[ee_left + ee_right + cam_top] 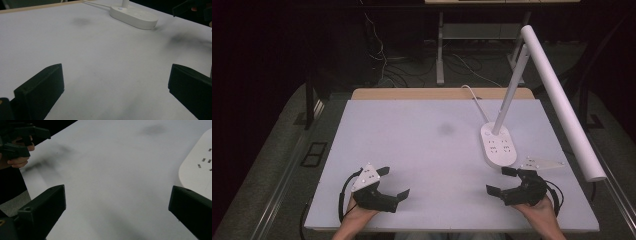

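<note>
You are holding 2 tools low over the near edge of a pale, matte bench [427, 150], 1 in each hand. Your left tool [393, 182] sits at the near left of the bench, its 2 black jaws spread wide apart with nothing between them; in the left gripper view the jaws stand at the far left and far right of the frame with bare bench surface between. Your left hand [354, 216] grips it from below, and a grey 3-cornered plate [365, 176] rides on top. Your right tool [500, 180] sits at the near right, its jaws also spread wide and holding nothing; in the right gripper view the same wide gap shows over bare bench. Your right hand [539, 207] holds it, and a second grey plate [541, 163] lies just above it. A white desk lamp [557, 95] stands at the right of the bench: its oval base [498, 145], with socket slots on top, rests just beyond your right tool, apart from it, and a long white bar head reaches toward the near right. A white cable [472, 94] runs from the base off the far edge. A faint dark smudge [445, 129] marks the bench centre.
</note>
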Demonstrator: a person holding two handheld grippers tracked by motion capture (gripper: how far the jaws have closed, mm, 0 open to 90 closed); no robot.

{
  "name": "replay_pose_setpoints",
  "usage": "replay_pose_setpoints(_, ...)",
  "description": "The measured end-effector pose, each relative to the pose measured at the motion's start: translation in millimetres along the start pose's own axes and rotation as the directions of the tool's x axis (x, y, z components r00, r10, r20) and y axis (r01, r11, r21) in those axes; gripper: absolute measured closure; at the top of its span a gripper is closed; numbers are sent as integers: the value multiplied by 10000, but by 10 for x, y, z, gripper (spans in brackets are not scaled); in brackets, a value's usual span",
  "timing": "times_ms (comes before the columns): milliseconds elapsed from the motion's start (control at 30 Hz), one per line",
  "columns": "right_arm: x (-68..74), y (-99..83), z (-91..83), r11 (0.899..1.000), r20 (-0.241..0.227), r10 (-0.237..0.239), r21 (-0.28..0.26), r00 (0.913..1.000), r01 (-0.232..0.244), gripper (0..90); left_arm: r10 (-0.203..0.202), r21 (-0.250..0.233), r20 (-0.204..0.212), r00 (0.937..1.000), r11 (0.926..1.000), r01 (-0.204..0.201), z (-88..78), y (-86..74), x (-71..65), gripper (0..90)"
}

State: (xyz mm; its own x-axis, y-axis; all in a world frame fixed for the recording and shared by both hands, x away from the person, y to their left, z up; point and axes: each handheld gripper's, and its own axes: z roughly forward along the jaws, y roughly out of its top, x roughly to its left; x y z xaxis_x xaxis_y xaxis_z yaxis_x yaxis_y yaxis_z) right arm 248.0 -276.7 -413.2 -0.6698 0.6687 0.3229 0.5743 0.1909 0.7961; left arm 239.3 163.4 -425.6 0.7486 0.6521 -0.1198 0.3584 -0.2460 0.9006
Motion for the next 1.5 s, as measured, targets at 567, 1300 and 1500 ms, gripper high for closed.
replay_pose_setpoints(567,25,-5,14,9991,72,-122,404,9999,119,5,120,-54,-66,9999,9999,-120,13,18,10,0)
replay_pose_setpoints(1300,-17,92,-55,9983,-14,87,571,10000,-86,5,97,34,-125,9999,9999,-97,16,7,-9,0)
replay_pose_setpoints(1500,-46,138,-102,9985,-3,67,540,10000,-66,5,121,57,-116,9999,9999,-120,21,6,-17,0)
